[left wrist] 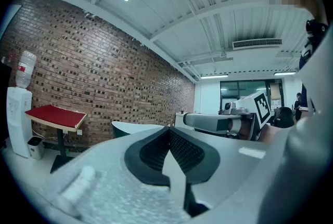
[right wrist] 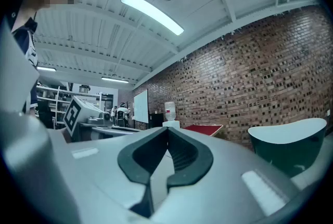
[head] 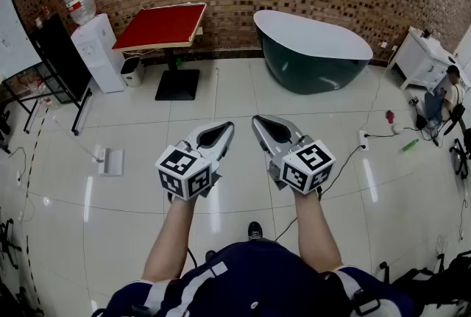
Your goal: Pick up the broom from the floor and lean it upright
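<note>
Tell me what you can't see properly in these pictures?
- White thing on the floor, head view: too small to tell if it is the broom.
- Green thing, head view: too small to name.
- Feet, head view: only one shoe tip shows; the body hides the rest.

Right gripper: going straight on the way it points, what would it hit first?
Likely the red-topped table or the white water dispenser beside it; nothing nearer shows, but depth is unclear.
</note>
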`<state>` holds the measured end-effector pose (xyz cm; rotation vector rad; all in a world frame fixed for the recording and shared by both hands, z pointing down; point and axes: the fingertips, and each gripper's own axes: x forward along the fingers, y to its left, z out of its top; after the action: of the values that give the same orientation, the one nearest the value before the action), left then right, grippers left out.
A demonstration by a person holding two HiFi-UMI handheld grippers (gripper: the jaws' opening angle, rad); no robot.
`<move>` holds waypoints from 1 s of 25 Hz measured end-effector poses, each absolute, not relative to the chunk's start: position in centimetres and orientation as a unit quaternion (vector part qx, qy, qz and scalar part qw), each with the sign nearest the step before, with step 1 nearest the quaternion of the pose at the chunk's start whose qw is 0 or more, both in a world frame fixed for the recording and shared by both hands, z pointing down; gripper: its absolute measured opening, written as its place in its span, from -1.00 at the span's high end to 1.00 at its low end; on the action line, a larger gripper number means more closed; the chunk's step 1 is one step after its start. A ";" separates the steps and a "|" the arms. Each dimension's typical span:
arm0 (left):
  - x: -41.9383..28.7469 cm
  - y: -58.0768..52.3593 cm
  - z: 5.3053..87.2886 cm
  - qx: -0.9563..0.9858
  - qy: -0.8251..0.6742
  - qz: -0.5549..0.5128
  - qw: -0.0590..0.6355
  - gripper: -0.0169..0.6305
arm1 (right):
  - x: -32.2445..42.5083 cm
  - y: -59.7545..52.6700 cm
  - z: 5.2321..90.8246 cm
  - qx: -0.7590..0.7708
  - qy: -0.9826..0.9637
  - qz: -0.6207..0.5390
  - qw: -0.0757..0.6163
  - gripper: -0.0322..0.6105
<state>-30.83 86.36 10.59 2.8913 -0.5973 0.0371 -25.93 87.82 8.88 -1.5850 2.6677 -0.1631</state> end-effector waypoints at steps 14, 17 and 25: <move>-21.8 82.8 12.6 0.967 -0.233 0.033 0.101 0.95 | -16.8 85.5 10.3 -0.478 0.876 -0.061 0.016 0.89; -20.6 82.1 13.3 0.965 -0.237 0.042 0.105 0.95 | -15.2 84.8 10.4 -0.475 0.877 -0.063 0.030 0.89; -18.5 78.0 14.4 0.967 -0.224 0.054 0.107 0.95 | -13.6 79.9 11.0 -0.480 0.874 -0.069 0.029 0.89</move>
<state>-18.46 77.96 14.45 2.8481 -0.6581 0.1590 -13.63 79.86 11.04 -1.4814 2.6972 -0.2114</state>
